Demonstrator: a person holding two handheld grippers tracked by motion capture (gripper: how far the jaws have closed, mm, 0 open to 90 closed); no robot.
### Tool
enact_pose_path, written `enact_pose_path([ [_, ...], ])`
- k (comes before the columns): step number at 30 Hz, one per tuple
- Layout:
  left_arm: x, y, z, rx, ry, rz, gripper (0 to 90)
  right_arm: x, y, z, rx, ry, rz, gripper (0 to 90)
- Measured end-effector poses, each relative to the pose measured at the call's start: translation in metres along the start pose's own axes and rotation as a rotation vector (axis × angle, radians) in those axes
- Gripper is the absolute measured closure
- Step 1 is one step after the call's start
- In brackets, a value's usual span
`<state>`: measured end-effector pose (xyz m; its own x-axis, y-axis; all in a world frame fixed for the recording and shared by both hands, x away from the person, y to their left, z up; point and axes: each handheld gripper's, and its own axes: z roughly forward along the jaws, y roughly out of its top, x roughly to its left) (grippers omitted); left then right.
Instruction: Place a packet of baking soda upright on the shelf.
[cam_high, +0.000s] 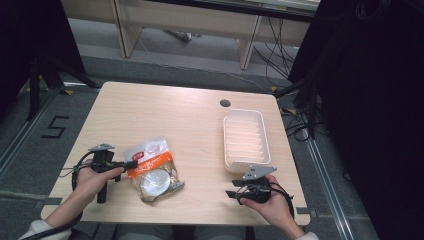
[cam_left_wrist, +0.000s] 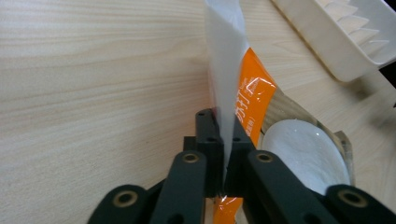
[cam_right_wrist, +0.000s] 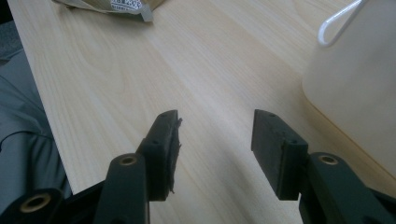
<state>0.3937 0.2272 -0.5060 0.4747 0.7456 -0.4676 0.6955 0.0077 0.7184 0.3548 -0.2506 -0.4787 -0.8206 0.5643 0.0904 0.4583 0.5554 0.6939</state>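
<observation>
Left gripper view shows the left gripper (cam_left_wrist: 223, 154) pinching the snack bag's (cam_left_wrist: 252, 102) edge, likely for lifting; the right gripper (cam_right_wrist: 215, 149) waits, jaws spread, beside the white tray (cam_right_wrist: 359, 93).

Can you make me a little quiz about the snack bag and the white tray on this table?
1. True or false: the right gripper holds the snack bag.
2. Which thing sits nearer the right gripper: A) the white tray B) the snack bag?
3. Fill in: the left gripper is pinching the bag's ____ edge.

Key: 1 false, its jaws are open with nothing between them. 2 A. 3 white.
</observation>
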Motion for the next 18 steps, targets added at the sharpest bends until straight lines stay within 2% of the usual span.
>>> enact_pose_path([
  [2,-0.004,0.002,-0.004,-0.026,-0.023,0.007,88.8,0.0,0.0,0.0,-0.006,-0.005,-0.004,52.1],
  [4,-0.005,0.003,-0.005,-0.035,-0.029,0.013,88.9,0.001,0.0,0.0,-0.008,-0.004,0.008,52.1],
  [5,-0.007,0.004,-0.006,-0.046,-0.037,0.016,88.9,-0.001,0.0,0.0,-0.011,-0.009,-0.007,52.1],
  [8,-0.011,0.004,-0.01,-0.06,-0.073,0.02,89.0,-0.001,0.0,0.0,-0.001,-0.001,0.005,52.2],
  [10,-0.015,0.005,-0.014,-0.069,-0.086,0.023,89.1,-0.002,0.0,0.0,-0.006,-0.004,-0.005,52.5],
  [13,-0.02,0.006,-0.018,-0.085,-0.106,0.045,89.1,0.0,0.0,0.0,-0.004,-0.005,0.001,52.7],
  [15,-0.024,0.005,-0.021,-0.097,-0.125,0.059,89.1,0.0,0.001,0.0,-0.001,-0.019,-0.024,53.4],
  [16,-0.028,0.005,-0.024,-0.106,-0.139,0.072,89.1,0.002,0.003,-0.002,0.003,-0.035,-0.055,54.4],
  [18,-0.03,0.005,-0.025,-0.11,-0.147,0.08,89.1,0.004,0.003,-0.002,-0.002,-0.042,-0.065,54.6],
])
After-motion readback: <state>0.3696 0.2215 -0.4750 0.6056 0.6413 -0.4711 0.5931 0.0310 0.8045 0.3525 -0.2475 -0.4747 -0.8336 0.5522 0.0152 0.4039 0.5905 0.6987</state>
